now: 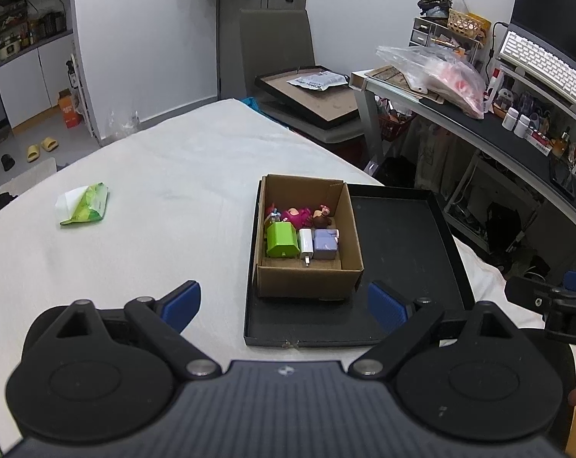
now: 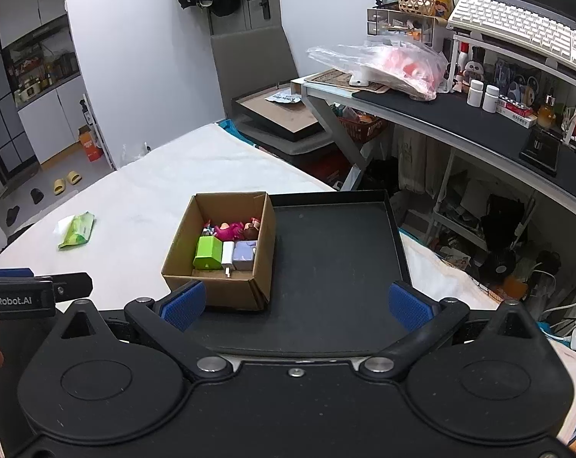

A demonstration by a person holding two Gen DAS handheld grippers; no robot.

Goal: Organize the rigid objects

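A brown cardboard box (image 1: 307,278) (image 2: 215,290) stands in the left part of a black tray (image 1: 398,252) (image 2: 334,259) on the white-covered table. Inside lie a green block (image 1: 282,242) (image 2: 207,252), a white charger (image 1: 305,242) (image 2: 228,253), a lilac block (image 1: 325,244) (image 2: 244,255) and pink and brown toy figures (image 1: 299,216) (image 2: 232,230). My left gripper (image 1: 284,305) hovers open just before the box's near wall, nothing between its blue pads. My right gripper (image 2: 297,305) hangs open over the tray's near edge, empty. The right gripper's body (image 1: 551,305) shows at the left view's right edge.
A green tissue packet (image 1: 85,204) (image 2: 77,229) lies on the table's left. To the right runs a cluttered desk (image 1: 490,129) (image 2: 460,114) with a keyboard, bottles and a plastic bag. A grey chair (image 1: 276,49) and a framed board stand behind the table.
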